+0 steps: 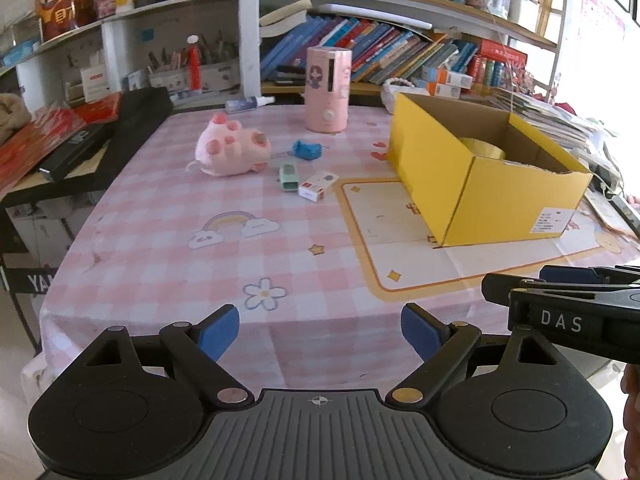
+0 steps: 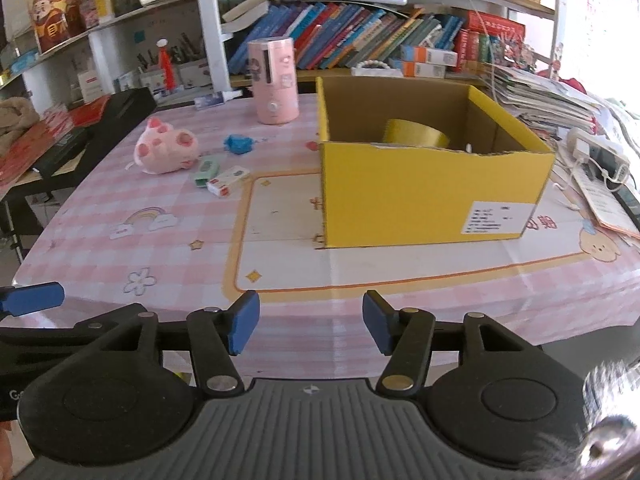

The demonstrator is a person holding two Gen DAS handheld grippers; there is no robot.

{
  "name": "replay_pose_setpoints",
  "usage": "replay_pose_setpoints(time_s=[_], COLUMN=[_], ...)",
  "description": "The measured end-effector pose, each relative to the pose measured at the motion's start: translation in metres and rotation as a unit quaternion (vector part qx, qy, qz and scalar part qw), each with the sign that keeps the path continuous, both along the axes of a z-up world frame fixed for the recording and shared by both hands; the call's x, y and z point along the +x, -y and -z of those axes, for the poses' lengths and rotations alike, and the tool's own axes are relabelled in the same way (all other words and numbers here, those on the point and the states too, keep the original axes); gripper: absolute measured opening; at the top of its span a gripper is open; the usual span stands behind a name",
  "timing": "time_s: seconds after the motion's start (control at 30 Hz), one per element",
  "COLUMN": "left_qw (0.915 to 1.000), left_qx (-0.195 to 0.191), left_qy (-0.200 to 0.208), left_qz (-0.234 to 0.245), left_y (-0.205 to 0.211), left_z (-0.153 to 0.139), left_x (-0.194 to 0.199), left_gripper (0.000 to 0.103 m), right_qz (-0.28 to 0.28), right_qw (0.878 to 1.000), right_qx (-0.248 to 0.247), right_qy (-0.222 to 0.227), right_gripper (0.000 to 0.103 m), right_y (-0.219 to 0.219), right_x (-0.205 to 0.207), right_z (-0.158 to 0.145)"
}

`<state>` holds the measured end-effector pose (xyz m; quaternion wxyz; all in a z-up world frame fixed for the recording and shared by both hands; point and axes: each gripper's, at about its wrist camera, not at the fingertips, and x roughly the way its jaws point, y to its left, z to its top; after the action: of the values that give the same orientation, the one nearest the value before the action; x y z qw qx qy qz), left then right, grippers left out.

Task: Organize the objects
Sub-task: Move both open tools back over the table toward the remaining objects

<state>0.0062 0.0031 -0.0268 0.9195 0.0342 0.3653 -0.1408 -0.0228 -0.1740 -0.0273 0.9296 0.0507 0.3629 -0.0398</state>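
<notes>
Both hand-held grippers (left (image 1: 320, 330), right (image 2: 311, 326)) gape empty before the yellow box (image 2: 432, 196).

You have the open box (image 2: 432, 196) on the table's (image 2: 120, 256) right, a tape roll (image 2: 416, 133) inside it. Left of the box lie two small packets (image 2: 218, 174), side by side; the plush (image 2: 166, 152) lies farther left, the canister (image 2: 274, 80) behind them.

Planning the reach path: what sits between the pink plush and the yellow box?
Left wrist view: a blue crumpled item, a green case and a small white box lie between the pink plush and the yellow box.
</notes>
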Motion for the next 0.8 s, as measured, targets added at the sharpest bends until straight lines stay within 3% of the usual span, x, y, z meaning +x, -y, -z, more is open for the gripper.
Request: replay_pose_setpoints(time_s=[0.8], left_qw=[0.9980], left_qx=[-0.011], left_qy=[0.013], left_qz=[-0.061], left_y=[-0.053], left_z=[-0.003], left_x=[0.012], left_gripper=[0.090], right_qz=[-0.057], right_qw=[0.998], right_qx=[-0.012], right_qy=[0.017], right_gripper=[0.059], right_y=[-0.059], right_x=[0.029], right_z=[-0.008])
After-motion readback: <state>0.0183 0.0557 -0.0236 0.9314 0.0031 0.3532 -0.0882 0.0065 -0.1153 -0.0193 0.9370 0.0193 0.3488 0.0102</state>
